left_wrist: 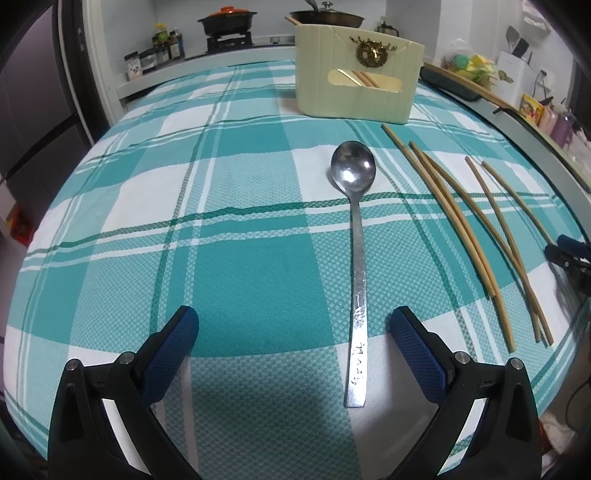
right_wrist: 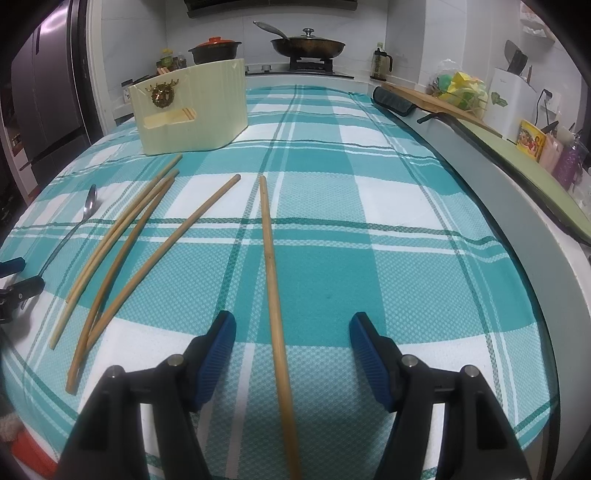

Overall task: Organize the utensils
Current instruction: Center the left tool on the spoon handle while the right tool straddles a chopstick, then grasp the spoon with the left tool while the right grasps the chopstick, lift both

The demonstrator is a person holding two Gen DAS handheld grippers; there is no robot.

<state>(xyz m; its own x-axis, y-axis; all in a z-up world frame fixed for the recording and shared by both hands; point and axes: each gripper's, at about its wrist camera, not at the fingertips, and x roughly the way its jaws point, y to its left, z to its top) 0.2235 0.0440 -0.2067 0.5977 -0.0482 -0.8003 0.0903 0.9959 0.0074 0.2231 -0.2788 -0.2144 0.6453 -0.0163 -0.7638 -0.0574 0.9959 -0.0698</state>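
A steel spoon (left_wrist: 354, 236) lies on the teal checked tablecloth (left_wrist: 240, 266), bowl away from me. Its handle runs between the fingers of my left gripper (left_wrist: 295, 323), which stands open above the cloth. Several bamboo chopsticks (left_wrist: 461, 221) lie to the spoon's right. In the right wrist view one chopstick (right_wrist: 273, 280) lies lengthwise between the blue pads of my right gripper (right_wrist: 293, 325), open and not touching it. More chopsticks (right_wrist: 122, 251) and the spoon (right_wrist: 86, 210) lie to its left. A cream utensil holder (left_wrist: 356, 74), also holder (right_wrist: 192, 107), stands at the far end with two chopsticks showing in its slot.
Behind the table runs a counter with a stove, a black pot with orange lid (left_wrist: 227, 20) and a lidded pan (right_wrist: 308, 44). A cutting board and bags (right_wrist: 458, 88) crowd the right ledge. A dark fridge (right_wrist: 44, 96) stands at left. The left gripper's tip (right_wrist: 14, 280) shows at the left edge.
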